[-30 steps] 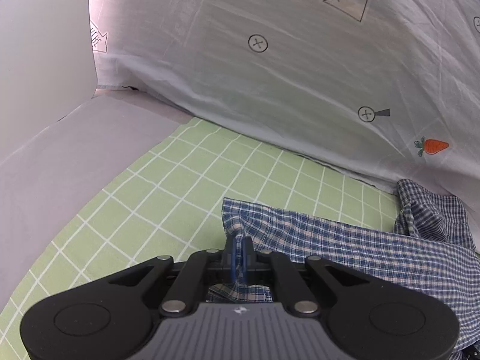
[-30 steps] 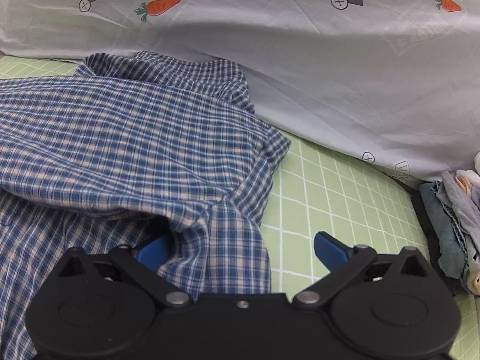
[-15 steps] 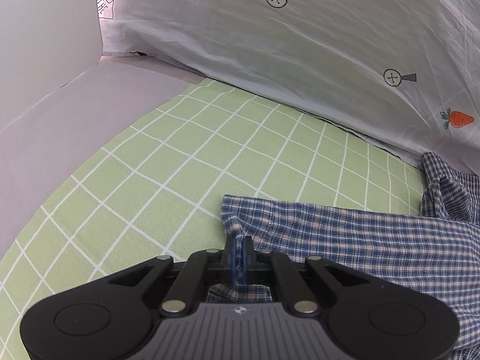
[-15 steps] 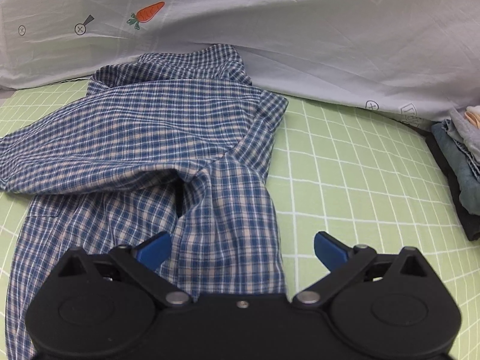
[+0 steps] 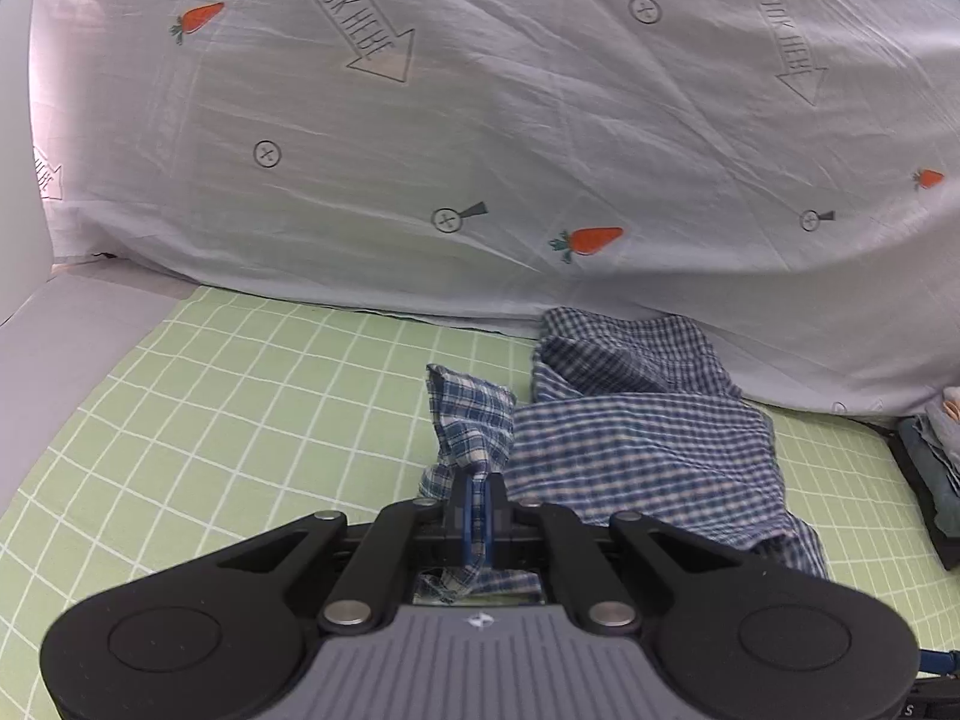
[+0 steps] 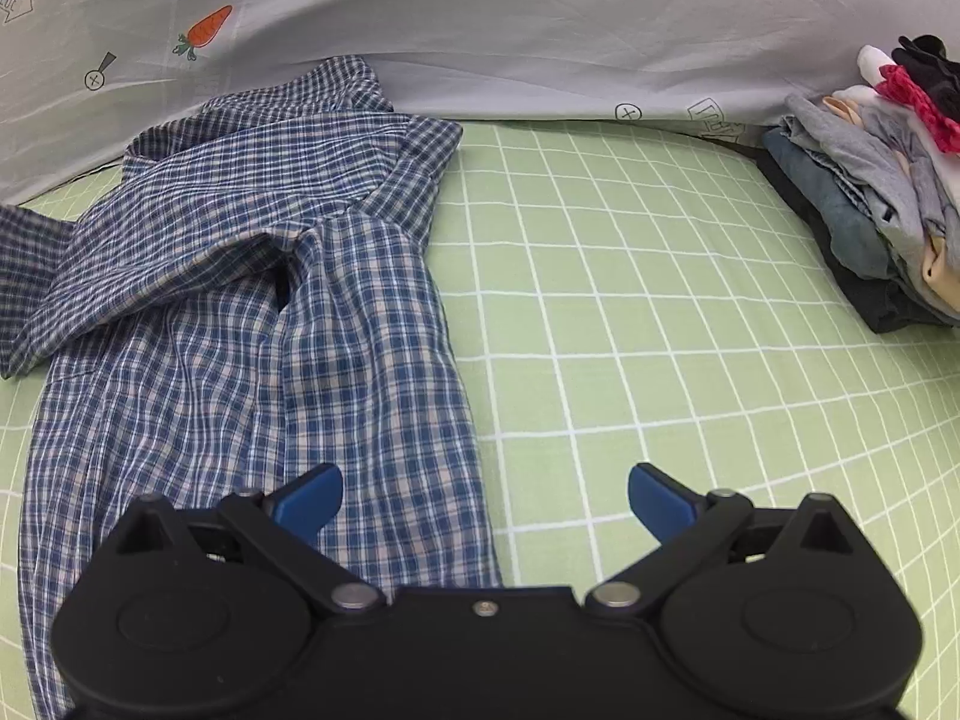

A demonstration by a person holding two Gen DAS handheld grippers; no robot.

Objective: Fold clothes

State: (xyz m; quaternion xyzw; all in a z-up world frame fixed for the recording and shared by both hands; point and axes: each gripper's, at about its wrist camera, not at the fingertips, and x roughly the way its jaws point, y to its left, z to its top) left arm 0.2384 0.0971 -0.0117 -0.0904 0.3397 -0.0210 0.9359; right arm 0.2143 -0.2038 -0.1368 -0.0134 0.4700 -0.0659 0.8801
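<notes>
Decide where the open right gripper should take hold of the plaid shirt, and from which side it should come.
Probably the shirt's long right-hand edge, from the bare green cloth beside it. That edge lies flat and straight with nothing on it, so one finger could slide under. The right gripper is open above it already; the left gripper is shut on a sleeve end.

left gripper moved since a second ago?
Yes. The left gripper, shut on the plaid shirt's sleeve, swung right along the carrot-print sheet, carrying the sleeve toward the shirt's body.
</notes>
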